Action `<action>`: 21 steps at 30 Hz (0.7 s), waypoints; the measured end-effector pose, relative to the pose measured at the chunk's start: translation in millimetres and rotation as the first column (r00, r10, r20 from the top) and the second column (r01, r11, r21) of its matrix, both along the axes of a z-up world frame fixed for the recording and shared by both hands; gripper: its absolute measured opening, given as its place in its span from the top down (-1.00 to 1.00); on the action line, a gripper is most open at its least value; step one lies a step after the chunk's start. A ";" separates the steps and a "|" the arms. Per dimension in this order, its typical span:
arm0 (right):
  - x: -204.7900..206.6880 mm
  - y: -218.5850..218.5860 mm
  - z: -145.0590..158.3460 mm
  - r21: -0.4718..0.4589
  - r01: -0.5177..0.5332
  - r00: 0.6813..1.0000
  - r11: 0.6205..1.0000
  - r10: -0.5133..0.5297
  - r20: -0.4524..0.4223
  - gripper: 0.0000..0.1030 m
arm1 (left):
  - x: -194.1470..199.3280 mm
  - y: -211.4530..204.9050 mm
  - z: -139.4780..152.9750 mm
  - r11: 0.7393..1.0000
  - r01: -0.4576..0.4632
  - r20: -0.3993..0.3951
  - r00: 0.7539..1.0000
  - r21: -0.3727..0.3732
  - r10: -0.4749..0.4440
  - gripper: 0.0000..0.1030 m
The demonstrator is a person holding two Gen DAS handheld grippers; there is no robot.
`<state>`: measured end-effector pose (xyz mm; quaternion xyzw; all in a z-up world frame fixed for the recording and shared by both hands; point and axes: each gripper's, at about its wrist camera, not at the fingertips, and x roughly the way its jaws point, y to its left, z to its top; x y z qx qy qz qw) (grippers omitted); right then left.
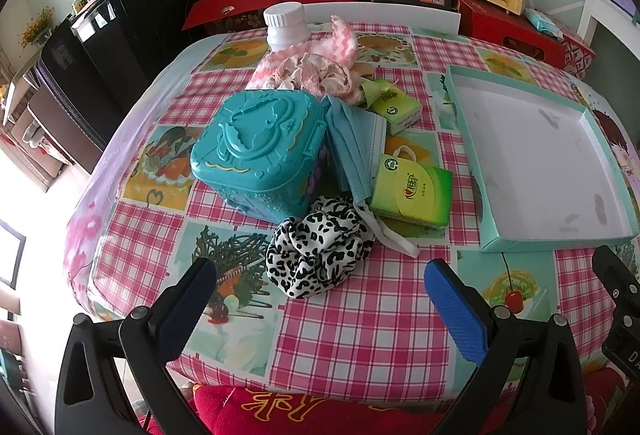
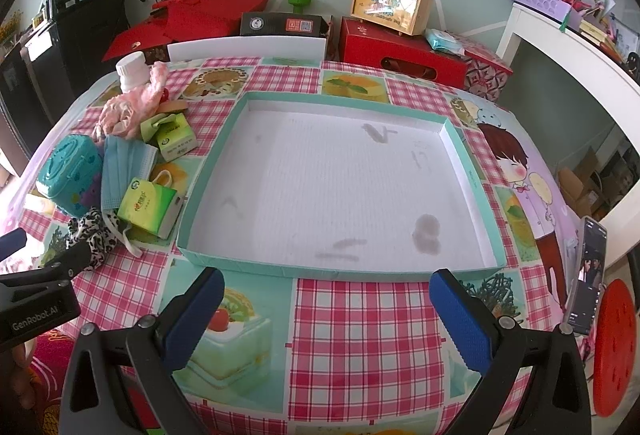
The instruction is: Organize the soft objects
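Observation:
A black-and-white leopard scrunchie lies just ahead of my open left gripper. Behind it sit a blue face mask, two green tissue packs, and a pink frilly cloth. A shallow teal tray with a white floor stands to the right, nothing in it. My right gripper is open in front of the tray's near wall.
A teal plastic box and a white bottle stand among the pile. A phone leans at the table's right edge. Red boxes and a black cabinet stand behind the table.

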<state>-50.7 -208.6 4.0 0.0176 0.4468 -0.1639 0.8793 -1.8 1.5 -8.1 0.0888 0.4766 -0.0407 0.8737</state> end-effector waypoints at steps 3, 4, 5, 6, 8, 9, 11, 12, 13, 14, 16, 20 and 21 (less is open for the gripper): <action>0.2 -0.3 0.1 0.001 0.000 1.000 1.000 0.000 -0.003 -1.00 | -0.1 0.4 -0.2 1.000 0.000 -0.009 1.000 -0.028 0.000 -1.00; 0.8 -0.8 0.0 0.002 0.000 1.000 1.000 0.000 -0.004 -1.00 | 0.4 0.4 -0.5 0.999 0.000 -0.014 1.000 -0.044 0.000 -1.00; 0.8 -0.7 0.0 0.002 0.000 1.000 1.000 0.000 -0.004 -1.00 | 0.5 0.5 -0.5 0.999 -0.001 -0.017 1.000 -0.051 0.000 -1.00; 0.8 -0.6 -0.1 0.002 0.000 1.000 1.000 0.000 -0.004 -1.00 | 0.2 0.6 -0.8 0.998 -0.001 -0.025 1.000 -0.063 0.000 -1.00; 0.9 -0.7 -0.1 0.001 0.000 1.000 1.000 0.000 -0.004 -1.00 | 0.1 0.2 -0.3 0.999 0.000 -0.003 1.000 -0.051 0.000 -1.00; 0.8 -0.7 -0.1 0.001 0.000 1.000 1.000 0.000 -0.004 -1.00 | 0.0 0.1 -0.2 0.999 0.000 0.001 1.000 -0.048 0.000 -1.00; 0.7 -0.4 0.1 0.001 0.000 1.000 1.000 0.000 -0.004 -1.00 | 0.0 0.0 0.1 0.999 0.000 0.011 1.000 -0.041 0.000 -1.00; 1.1 -0.5 0.0 0.001 0.000 1.000 1.000 0.000 -0.005 -1.00 | -0.1 0.0 0.4 0.999 0.000 0.019 1.000 -0.038 0.001 -1.00; 1.1 -0.5 -0.1 0.002 0.000 1.000 1.000 0.000 -0.005 -1.00 | -0.1 -0.2 0.7 1.000 0.000 0.034 0.999 -0.030 0.001 -1.00; 1.1 -0.5 0.0 0.002 0.000 1.000 1.000 0.000 -0.005 -1.00 | -0.5 0.1 0.7 0.999 -0.001 0.034 0.999 -0.032 0.002 -1.00; 0.8 -0.2 0.1 0.001 0.000 1.000 1.000 0.000 -0.004 -1.00 | -0.6 1.7 -0.8 0.998 -0.003 0.011 1.000 -0.055 0.004 -1.00; -0.1 0.2 0.2 0.003 -0.001 1.000 1.000 0.001 -0.001 -1.00 | -2.7 7.1 2.2 0.995 -0.008 0.030 0.999 -0.100 0.011 -1.00; 0.4 -0.1 0.7 0.005 -0.002 1.000 1.000 0.002 -0.001 -1.00 | -2.6 8.2 3.2 0.993 -0.005 0.032 0.999 -0.120 0.009 -1.00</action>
